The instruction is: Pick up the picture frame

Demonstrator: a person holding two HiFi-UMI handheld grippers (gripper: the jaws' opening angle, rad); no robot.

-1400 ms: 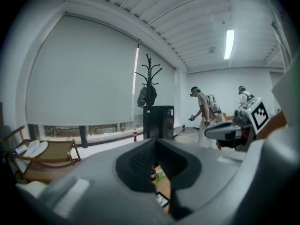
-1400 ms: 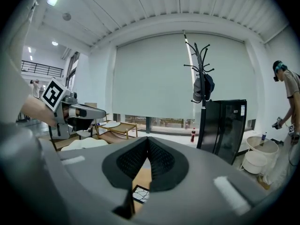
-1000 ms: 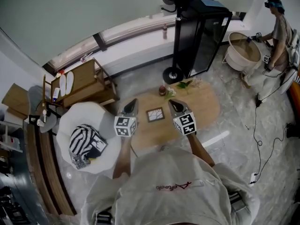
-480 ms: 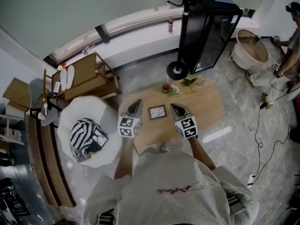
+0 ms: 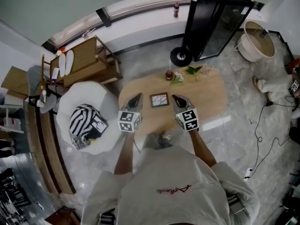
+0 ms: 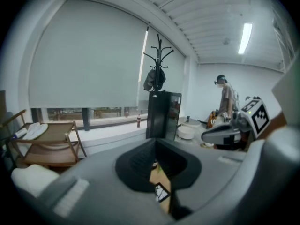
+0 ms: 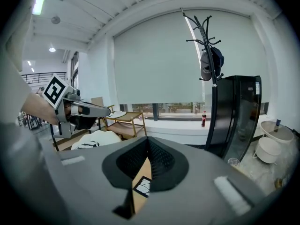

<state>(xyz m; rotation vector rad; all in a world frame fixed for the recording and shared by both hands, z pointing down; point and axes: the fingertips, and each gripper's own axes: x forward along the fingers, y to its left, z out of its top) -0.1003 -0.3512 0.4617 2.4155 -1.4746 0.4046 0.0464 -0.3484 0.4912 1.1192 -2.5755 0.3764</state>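
A small dark picture frame (image 5: pixel 159 100) with a pale cracked pattern lies flat on the oval wooden table (image 5: pixel 211 102). My left gripper (image 5: pixel 136 99) hovers just left of it, my right gripper (image 5: pixel 176 99) just right of it; both are shut with nothing between the pads. In the left gripper view the picture frame (image 6: pixel 161 192) shows through the narrow slit between the jaws, with the right gripper (image 6: pixel 206 136) off to the right. Through the right gripper view's slit the picture frame (image 7: pixel 142 186) also shows, and the left gripper (image 7: pixel 108 110) is at the left.
A small red pot (image 5: pixel 168 75) and a green plant sprig (image 5: pixel 191 71) stand at the table's far edge. A white armchair (image 5: pixel 79 121) with a striped cushion (image 5: pixel 83 123) is to the left, a black cabinet (image 5: pixel 213 22) and coat stand base (image 5: pixel 181 56) behind.
Both grippers have sunk toward the table, still flanking the picture frame. The head view has shifted, so the table sits higher in the picture. The jaws stay shut.
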